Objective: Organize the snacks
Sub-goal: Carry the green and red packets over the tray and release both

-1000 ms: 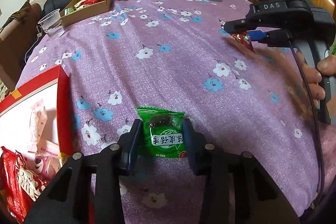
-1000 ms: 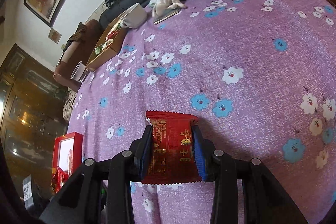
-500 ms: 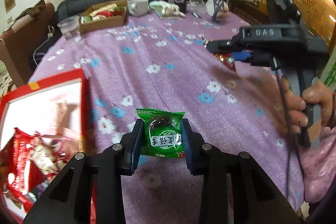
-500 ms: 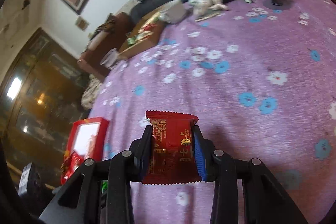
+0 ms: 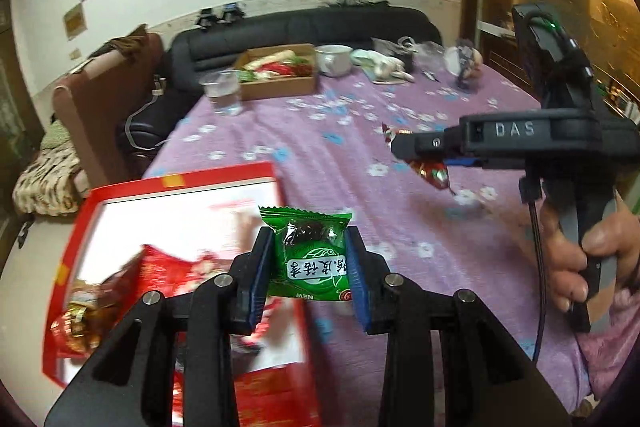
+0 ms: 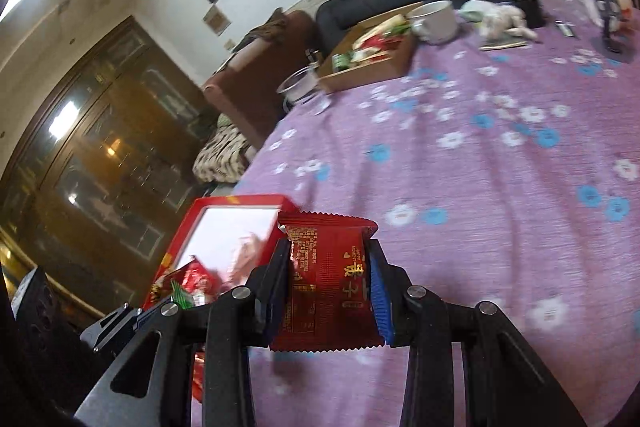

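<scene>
My left gripper (image 5: 310,259) is shut on a green snack packet (image 5: 310,255) and holds it in the air over the right edge of a red open box (image 5: 176,183) that holds several red snack packets (image 5: 160,267). My right gripper (image 6: 330,279) is shut on a dark red snack packet (image 6: 328,283), held above the purple flowered tablecloth (image 6: 500,187), just right of the red box (image 6: 236,203). In the left wrist view the right gripper (image 5: 420,147) shows at the right with its red packet (image 5: 434,173).
At the table's far end stand a brown cardboard tray of snacks (image 5: 280,71), a clear plastic cup (image 5: 222,91), a white mug (image 5: 334,59), a cloth and small items (image 5: 384,67). A black sofa (image 5: 300,27) and a brown chair (image 5: 104,95) lie beyond.
Both grippers have lifted with their packets and swung left toward the red box. The left one now hangs over the box's right edge; the right one has neared the box.
</scene>
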Motion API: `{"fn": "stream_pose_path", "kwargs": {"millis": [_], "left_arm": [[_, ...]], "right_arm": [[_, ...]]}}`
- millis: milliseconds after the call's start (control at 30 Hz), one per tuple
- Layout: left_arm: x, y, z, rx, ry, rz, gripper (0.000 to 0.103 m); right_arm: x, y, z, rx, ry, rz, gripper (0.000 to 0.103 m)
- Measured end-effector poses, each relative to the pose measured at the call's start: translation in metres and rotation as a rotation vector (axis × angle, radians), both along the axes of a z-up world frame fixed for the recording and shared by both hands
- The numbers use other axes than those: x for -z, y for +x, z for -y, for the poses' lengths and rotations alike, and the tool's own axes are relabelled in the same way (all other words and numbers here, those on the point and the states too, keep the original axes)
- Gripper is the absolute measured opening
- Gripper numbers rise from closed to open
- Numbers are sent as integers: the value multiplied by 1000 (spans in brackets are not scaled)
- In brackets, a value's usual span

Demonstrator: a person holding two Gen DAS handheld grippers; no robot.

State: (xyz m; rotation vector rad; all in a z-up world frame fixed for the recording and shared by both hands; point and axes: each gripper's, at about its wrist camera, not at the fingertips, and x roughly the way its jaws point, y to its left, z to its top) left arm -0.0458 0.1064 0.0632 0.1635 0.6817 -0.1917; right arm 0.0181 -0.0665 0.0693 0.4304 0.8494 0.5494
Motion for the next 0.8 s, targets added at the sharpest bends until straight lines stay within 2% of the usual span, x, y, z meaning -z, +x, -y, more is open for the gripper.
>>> {"fn": "stream_pose_path", "kwargs": {"millis": [133, 500, 800], "left_arm": [[-1, -4, -22, -59, 11, 24, 33], [4, -3, -66, -185, 22, 56, 33], [11, -3, -84, -241, 28, 61, 33]], "right_arm": [[-4, -2, -34, -45, 24, 11, 37], [-6, -4, -95, -106, 135, 27, 37], [12, -13, -116, -153, 103, 31, 39]]}}
